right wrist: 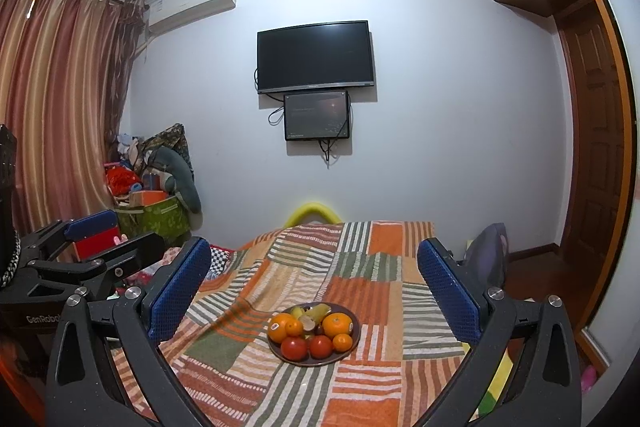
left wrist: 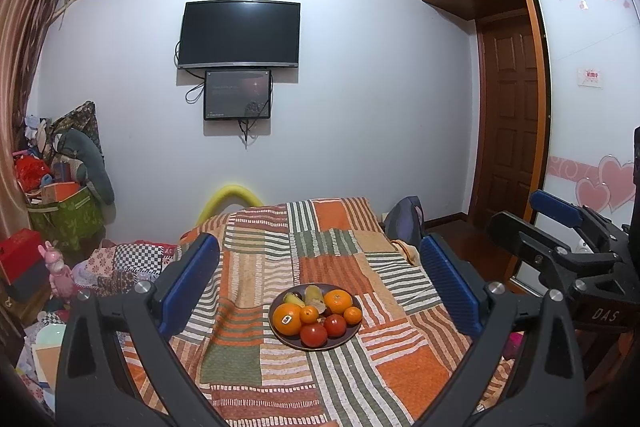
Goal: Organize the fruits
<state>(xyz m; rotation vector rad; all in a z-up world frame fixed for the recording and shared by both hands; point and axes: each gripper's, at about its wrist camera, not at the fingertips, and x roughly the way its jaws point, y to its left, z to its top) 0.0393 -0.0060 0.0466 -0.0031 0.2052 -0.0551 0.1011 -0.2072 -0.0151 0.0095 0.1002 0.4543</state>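
Observation:
A dark round plate (left wrist: 352,331) (right wrist: 354,319) sits on a striped patchwork blanket (left wrist: 332,251) (right wrist: 360,267). It holds oranges (left wrist: 287,318) (right wrist: 336,325), two red tomatoes (left wrist: 313,335) (right wrist: 294,348), small tangerines (left wrist: 353,315) (right wrist: 342,342) and yellow-green fruit (left wrist: 313,294) (right wrist: 316,311). My left gripper (left wrist: 320,279) is open and empty, held above and short of the plate; it also shows at the left of the right wrist view (right wrist: 108,235). My right gripper (right wrist: 316,283) is open and empty, likewise short of the plate; it shows at the right of the left wrist view (left wrist: 532,215).
The blanket covers a bed or table that ends near the far wall, under a TV (left wrist: 239,34) (right wrist: 316,56). Boxes, bags and toys (left wrist: 64,195) (right wrist: 156,203) pile up at the left by the curtain. A wardrobe and door (left wrist: 512,115) stand at the right.

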